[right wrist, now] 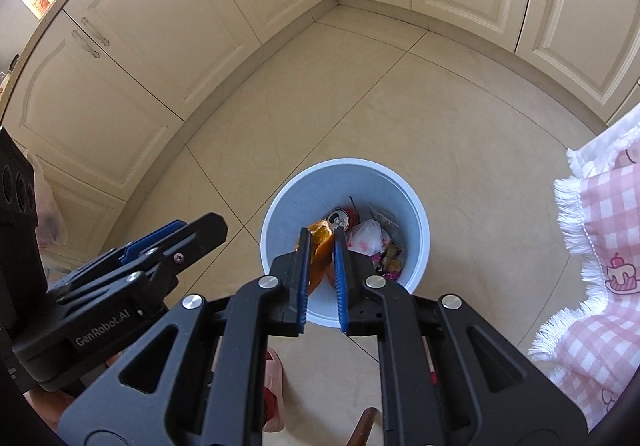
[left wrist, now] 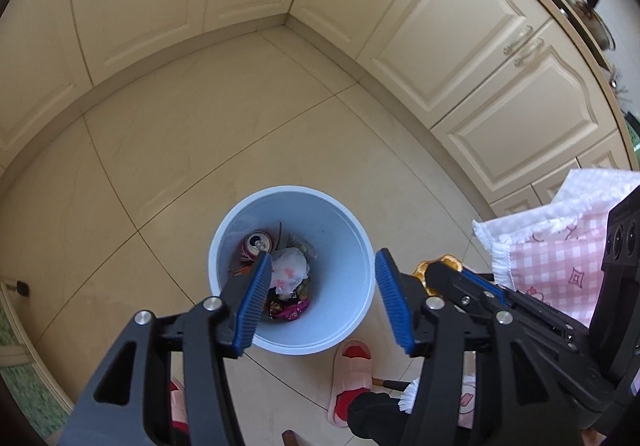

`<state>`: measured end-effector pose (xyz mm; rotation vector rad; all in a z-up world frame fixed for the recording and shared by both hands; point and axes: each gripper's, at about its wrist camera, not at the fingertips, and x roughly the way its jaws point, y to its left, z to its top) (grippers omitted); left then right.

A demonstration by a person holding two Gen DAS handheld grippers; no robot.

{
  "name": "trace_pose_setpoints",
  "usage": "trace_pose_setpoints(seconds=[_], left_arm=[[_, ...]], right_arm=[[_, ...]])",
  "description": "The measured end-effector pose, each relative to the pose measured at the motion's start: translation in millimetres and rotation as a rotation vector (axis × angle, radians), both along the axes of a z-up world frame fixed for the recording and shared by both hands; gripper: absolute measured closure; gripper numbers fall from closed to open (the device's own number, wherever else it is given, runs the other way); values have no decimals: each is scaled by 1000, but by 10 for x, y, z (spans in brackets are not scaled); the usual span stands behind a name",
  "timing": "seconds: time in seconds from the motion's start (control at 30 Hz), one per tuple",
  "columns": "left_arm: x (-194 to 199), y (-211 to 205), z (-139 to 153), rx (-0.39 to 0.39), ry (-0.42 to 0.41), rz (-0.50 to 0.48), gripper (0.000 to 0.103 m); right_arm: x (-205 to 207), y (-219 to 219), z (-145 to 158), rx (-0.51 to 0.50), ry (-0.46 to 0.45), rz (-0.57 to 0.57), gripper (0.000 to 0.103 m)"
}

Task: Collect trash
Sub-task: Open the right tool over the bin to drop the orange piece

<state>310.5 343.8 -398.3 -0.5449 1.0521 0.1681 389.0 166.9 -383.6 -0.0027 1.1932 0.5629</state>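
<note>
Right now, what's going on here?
A person is collecting trash with two handheld grippers over a blue bin on the kitchen floor. The right gripper is shut on an orange wrapper, held above the bin's mouth and not yet dropped. The left gripper is open and empty above the bin. Inside already: a can, a white bag and wrappers.

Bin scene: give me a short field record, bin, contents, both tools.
bin: pale blue round bin on tiled floor, upright, no lid
contents: red drink can, white plastic bag, pink wrappers
left tool: left tool open, empty, above the bin
right tool: right tool shut on orange wrapper, above the bin
nearby: pink checked cloth, pink slipper
</note>
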Motion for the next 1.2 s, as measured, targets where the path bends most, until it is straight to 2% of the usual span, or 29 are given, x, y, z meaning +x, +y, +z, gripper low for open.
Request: trace_pose_setpoints(seconds=[0.5,0.53,0.63,0.7,0.8,1.0,1.2], left_arm=[[-69,126,29,-34,-17,51,46],[-73,136,30,-41,-19,53,46],[-90,141,39,-73,-30,58,46],[-101,131,68,-65,-39,58,45],[-125,109,104,-44,-43,55,44],[-212,35,260,-19,-59,42,44],[-284,-225,637,-9,-121,-16,44]], right_arm=[[69,95,105,-1,-27,-15,90],[65,85,109,-1,-28,-17,87],[57,63,142,-3,-34,-26,71],[46,43,179,-3,-46,-31,62],[28,-13,252,-8,-65,-32,61],[-45,-194,503,-13,-108,-34,61],[-206,-514,981,3,-188,-58,61]])
